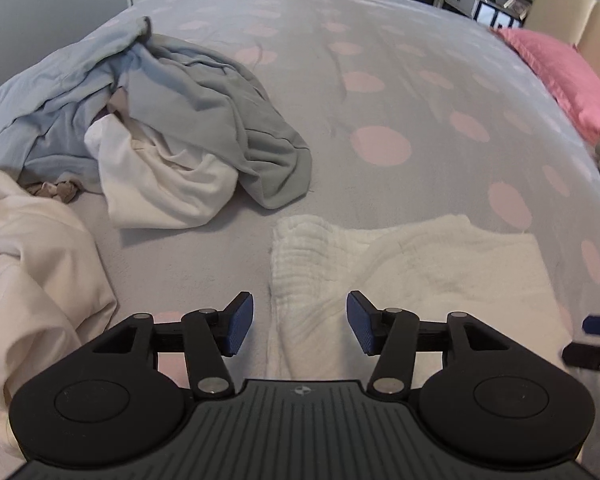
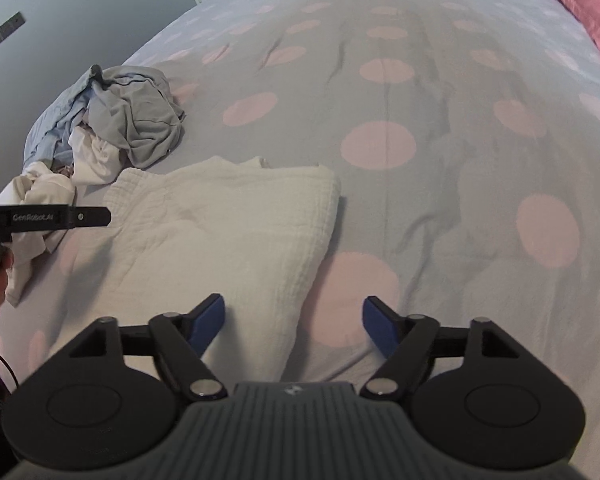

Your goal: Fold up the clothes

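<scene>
One white crinkled garment (image 2: 220,216), folded flat, on spotted bedspread (image 2: 380,92)

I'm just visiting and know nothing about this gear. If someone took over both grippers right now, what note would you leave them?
Left gripper: open, above the near left edge of the white textured cloth, not gripping.
Right gripper: open, over the cloth's near right corner, holding nothing.
Done: that cloth lies folded flat on the spotted bedspread.
Left: the unfolded pile of grey, blue and white clothes further back on the left, plus a cream garment at the left edge.
</scene>
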Demonstrator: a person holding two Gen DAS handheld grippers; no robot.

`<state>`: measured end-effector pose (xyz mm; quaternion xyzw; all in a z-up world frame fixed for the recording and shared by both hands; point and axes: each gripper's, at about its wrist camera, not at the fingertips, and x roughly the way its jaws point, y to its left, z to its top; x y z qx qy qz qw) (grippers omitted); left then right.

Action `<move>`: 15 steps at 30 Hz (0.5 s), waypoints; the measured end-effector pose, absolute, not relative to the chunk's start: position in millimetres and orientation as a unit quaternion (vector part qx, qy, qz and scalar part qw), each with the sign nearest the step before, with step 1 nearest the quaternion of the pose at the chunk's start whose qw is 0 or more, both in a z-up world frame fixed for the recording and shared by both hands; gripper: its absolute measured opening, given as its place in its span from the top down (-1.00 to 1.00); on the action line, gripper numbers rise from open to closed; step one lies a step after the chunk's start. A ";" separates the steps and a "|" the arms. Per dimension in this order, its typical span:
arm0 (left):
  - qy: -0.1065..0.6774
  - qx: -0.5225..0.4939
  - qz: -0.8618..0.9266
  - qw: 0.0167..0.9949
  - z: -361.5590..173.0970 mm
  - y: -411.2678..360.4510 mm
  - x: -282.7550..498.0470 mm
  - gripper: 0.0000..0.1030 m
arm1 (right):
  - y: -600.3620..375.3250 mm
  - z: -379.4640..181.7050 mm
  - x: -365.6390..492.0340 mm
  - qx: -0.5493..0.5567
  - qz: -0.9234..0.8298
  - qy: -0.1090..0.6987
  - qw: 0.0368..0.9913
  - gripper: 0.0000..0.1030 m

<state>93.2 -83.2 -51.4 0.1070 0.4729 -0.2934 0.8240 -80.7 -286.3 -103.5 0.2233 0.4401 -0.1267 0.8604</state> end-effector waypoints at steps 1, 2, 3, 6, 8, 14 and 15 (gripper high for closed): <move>0.478 0.100 -0.295 0.822 -52.0 -79.4 94.0 -0.06 | -287.6 -104.9 -81.7 0.233 -0.127 0.441 0.857 -0.54; 0.485 0.092 -0.297 0.817 -54.5 -75.3 94.8 -0.06 | -289.0 -106.6 -82.6 0.239 -0.130 0.442 0.855 -0.54; 0.492 0.087 -0.295 0.814 -58.3 -71.2 94.8 -0.06 | -290.4 -108.3 -83.4 0.245 -0.134 0.442 0.853 -0.54; 0.509 0.071 -0.293 0.806 -70.5 -59.8 94.3 -0.07 | -294.6 -113.4 -84.3 0.264 -0.146 0.444 0.844 -0.55; 0.518 0.057 -0.299 0.800 -79.0 -53.5 93.4 -0.07 | -296.0 -115.9 -83.7 0.278 -0.148 0.444 0.839 -0.55; 0.518 0.059 -0.322 0.790 -93.3 -67.8 90.4 -0.39 | -297.4 -124.0 -75.7 0.305 -0.147 0.447 0.828 -0.56; 0.517 0.062 -0.325 0.789 -94.2 -71.6 90.2 -0.40 | -297.9 -125.8 -73.5 0.309 -0.146 0.448 0.826 -0.56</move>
